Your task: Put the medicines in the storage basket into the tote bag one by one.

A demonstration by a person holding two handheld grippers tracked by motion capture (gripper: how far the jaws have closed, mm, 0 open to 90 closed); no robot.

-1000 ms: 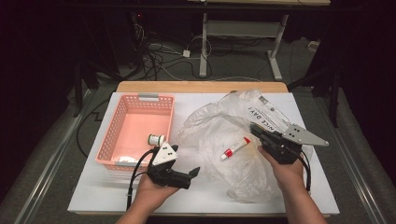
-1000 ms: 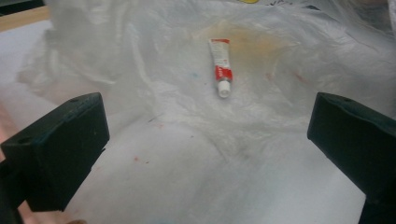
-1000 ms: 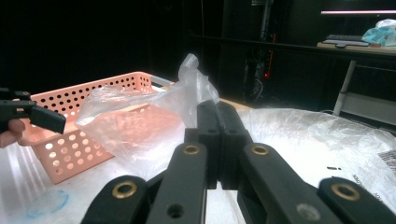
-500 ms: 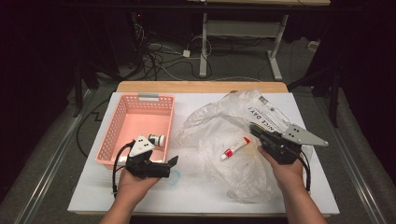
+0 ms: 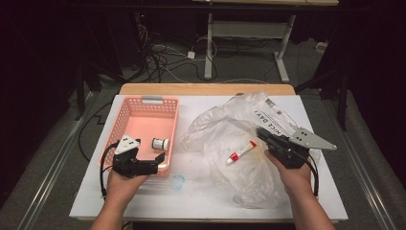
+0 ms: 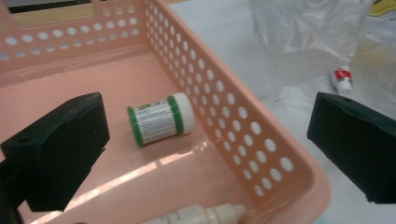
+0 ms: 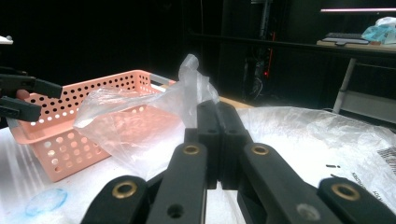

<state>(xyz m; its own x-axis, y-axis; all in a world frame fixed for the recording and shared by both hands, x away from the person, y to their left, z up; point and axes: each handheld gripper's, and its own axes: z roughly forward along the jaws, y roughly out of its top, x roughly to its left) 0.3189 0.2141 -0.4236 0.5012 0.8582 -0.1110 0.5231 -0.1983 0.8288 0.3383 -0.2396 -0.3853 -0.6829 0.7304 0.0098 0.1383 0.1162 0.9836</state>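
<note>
Astride basket wall, left gripper agape.

In the left gripper view the picture's near edge cuts off the white dropper bottle in the pink basket; the small jar label's print is too small to read

The room is dark. A white table with a wooden far edge stands on grey floor. Beyond it, tangled cables lie left and a white metal desk frame stands right. A pink strip light glows far right.
</note>
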